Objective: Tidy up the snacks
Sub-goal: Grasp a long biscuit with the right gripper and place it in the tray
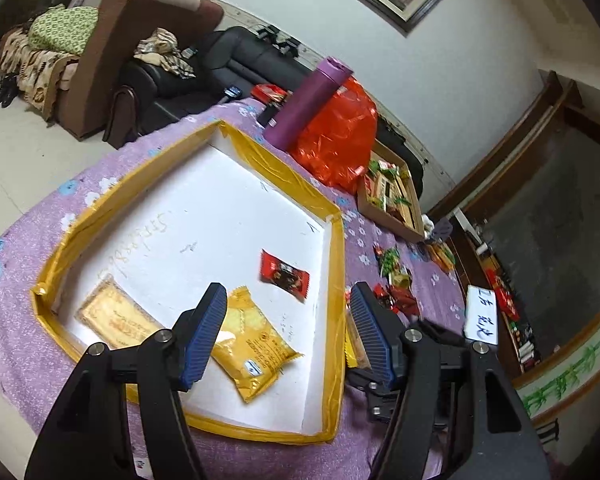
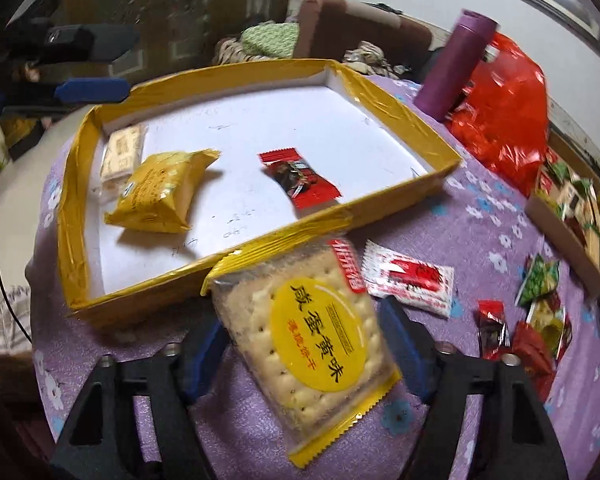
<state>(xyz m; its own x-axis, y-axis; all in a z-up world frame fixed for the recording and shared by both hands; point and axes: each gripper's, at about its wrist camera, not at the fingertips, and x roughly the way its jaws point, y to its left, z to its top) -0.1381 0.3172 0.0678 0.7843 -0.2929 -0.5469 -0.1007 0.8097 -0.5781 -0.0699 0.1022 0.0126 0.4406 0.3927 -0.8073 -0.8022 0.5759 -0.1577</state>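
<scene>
A white tray with a yellow taped rim [image 1: 336,248] [image 2: 384,96] lies on the purple flowered tablecloth. In it lie a cracker pack [image 1: 112,316] [image 2: 122,152], a yellow snack bag [image 1: 256,344] [image 2: 160,192] and a red-black candy [image 1: 284,270] [image 2: 300,178]. My left gripper [image 1: 288,300] is open and empty above the tray's near right part. My right gripper [image 2: 304,344] is shut on a clear cracker pack with a yellow round label [image 2: 312,344], held just outside the tray's near rim. Its edge shows in the left wrist view [image 1: 356,344].
Loose snacks lie on the cloth to the right: a white-red packet [image 2: 410,280], red and green packets [image 2: 532,320] [image 1: 394,280]. A cardboard box of snacks [image 1: 392,196] [image 2: 572,216], a red plastic bag [image 1: 340,140] [image 2: 504,108] and a purple bottle [image 1: 308,104] [image 2: 452,64] stand behind.
</scene>
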